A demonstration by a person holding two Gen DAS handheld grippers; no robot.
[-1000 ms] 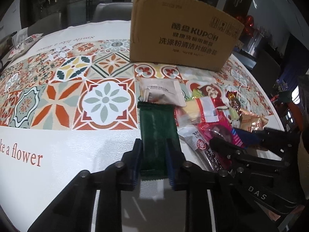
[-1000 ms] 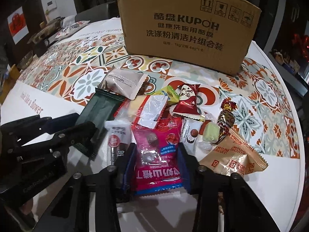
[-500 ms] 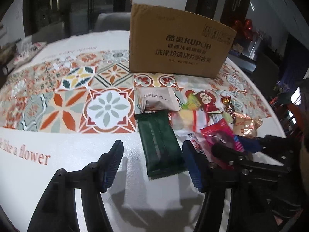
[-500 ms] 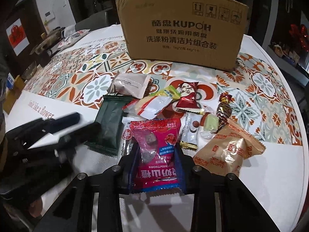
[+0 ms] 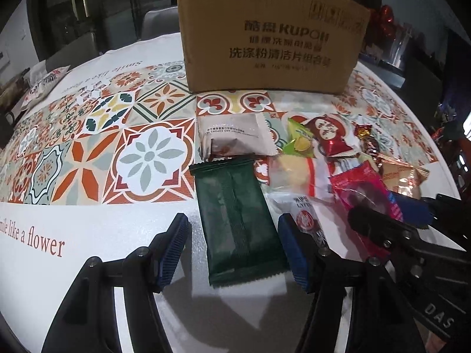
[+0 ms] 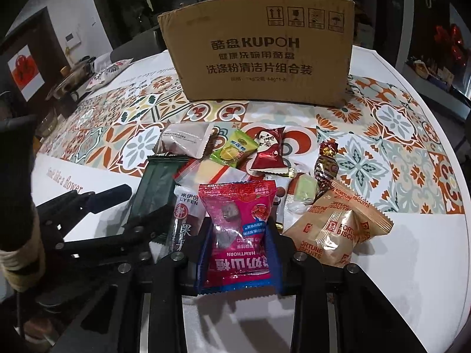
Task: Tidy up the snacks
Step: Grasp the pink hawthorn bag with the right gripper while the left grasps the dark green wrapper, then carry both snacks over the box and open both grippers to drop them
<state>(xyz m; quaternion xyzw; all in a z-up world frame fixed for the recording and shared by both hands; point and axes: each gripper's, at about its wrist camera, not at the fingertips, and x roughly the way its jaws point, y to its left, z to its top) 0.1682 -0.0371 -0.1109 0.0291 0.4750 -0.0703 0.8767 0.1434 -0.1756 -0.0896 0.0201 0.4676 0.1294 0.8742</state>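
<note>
The left gripper [image 5: 234, 248] has its fingers apart. A dark green packet [image 5: 235, 220] lies flat on the bench [image 5: 88, 264] between them, and the pads do not touch it. The right gripper [image 6: 240, 260] has its fingers clamped on the sides of a pink hawthorn packet [image 6: 238, 235], which looks lifted a little at the front edge.

Both packets look light and thin. The wrappers are shiny, so they may slip and crinkle. The green one looks flat and a bit stiff (like a biscuit bar), so I would take it by its long sides near the close end. The pink one is puffy and soft, so a gentle squeeze at the sides should do, or the snack inside may get squashed.

The other snacks sit in a little heap just past the fingers: a pale packet [image 5: 235, 135], a small green sweet [image 6: 234, 148], a red packet [image 6: 269, 153], a white striped pack [image 6: 184, 217] and a tan fortune biscuit bag [image 6: 338, 226]. Some lie partly on top of others. The white striped pack touches the pink packet, so it could get dragged along.

A big cardboard box [image 6: 265, 58] stands at the back of the bench, well apart from the heap. I think the snacks go in there. Its near wall is tall, so a packet must go up and over.
</note>
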